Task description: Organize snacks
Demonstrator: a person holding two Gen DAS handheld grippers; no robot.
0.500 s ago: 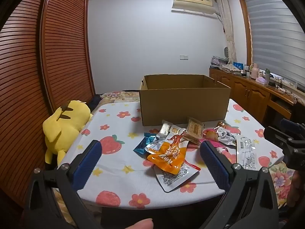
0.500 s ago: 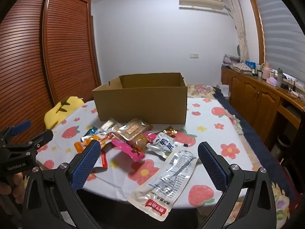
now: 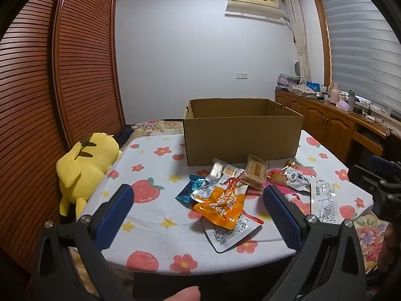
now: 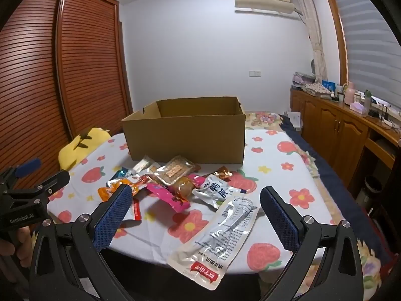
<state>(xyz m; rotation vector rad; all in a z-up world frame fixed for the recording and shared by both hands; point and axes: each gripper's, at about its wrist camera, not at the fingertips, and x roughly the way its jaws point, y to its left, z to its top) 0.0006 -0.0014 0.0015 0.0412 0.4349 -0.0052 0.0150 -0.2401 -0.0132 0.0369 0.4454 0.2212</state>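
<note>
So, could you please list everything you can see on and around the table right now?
cardboard box: one, brown, open top, at the far side of the table
snack packets: a heap of roughly ten, mixed colours, in front of the box
orange packet: one, at the near left of the heap
long clear packet: one, silver with a red end, at the near table edge
tablecloth: one, white with strawberries and flowers
plush toy: one, yellow, beside the table's left edge
wardrobe: brown slatted doors, on the left
cabinet: brown wood, on the right wall
left gripper: open, blue pads, holding nothing
right gripper: open, blue pads, holding nothing
</note>
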